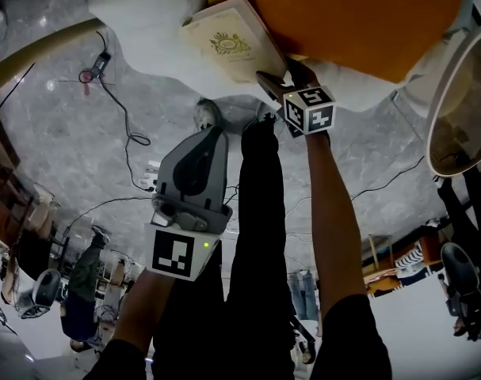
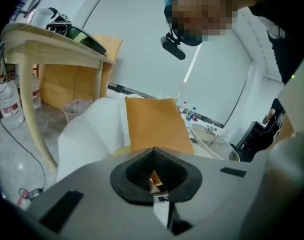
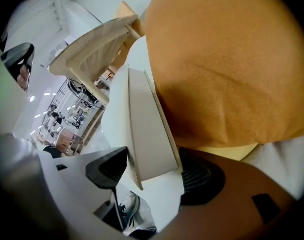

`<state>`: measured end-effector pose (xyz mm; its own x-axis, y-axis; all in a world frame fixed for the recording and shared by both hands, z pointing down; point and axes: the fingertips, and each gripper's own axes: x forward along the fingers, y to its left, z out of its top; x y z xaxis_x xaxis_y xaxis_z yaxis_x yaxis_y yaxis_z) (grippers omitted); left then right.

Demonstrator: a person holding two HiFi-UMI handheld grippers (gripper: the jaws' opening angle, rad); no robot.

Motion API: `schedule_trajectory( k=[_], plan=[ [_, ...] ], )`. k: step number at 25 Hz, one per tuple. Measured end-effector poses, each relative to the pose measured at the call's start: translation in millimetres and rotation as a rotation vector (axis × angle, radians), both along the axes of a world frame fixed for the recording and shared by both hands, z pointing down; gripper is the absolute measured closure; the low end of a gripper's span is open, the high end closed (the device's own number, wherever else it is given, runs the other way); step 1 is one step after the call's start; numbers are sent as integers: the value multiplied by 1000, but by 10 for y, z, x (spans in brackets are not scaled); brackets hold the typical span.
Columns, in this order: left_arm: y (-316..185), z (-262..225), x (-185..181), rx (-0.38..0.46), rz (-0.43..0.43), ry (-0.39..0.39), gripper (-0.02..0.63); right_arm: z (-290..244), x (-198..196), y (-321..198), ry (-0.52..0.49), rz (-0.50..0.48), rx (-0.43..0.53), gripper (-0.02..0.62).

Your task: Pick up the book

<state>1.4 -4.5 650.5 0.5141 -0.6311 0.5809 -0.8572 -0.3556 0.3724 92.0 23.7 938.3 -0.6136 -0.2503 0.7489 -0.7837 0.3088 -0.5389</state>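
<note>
A cream book (image 1: 228,42) with a gold emblem lies on a white sofa (image 1: 145,6), its far side tucked against an orange cushion (image 1: 359,18). My right gripper (image 1: 281,77) is at the book's near corner. In the right gripper view the book (image 3: 146,129) stands edge-on between the wide-spread jaws of the right gripper (image 3: 154,176); the pads do not visibly press on it. My left gripper (image 1: 208,111) hangs back over the floor, short of the sofa. In its own view the left gripper (image 2: 154,176) has its pads together with nothing held.
The orange cushion (image 3: 227,59) crowds the book's right side. A round wood-rimmed table (image 1: 462,101) stands at the right. Cables (image 1: 121,109) run over the marble floor. A wooden side table (image 2: 51,44) and a water bottle (image 2: 9,106) are left of the sofa.
</note>
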Motion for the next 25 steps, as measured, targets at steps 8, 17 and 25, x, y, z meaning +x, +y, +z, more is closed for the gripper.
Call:
schedule_trajectory(
  k=[8, 17, 25],
  plan=[
    [-66, -136, -19, 24, -7, -4, 606, -164, 1, 97, 16, -42, 0, 300],
    [-18, -149, -183, 29, -46, -17, 606, -335, -54, 115, 33, -19, 46, 321],
    [34, -273, -288, 44, -77, -19, 606, -535, -120, 166, 58, 12, 59, 334]
  ],
)
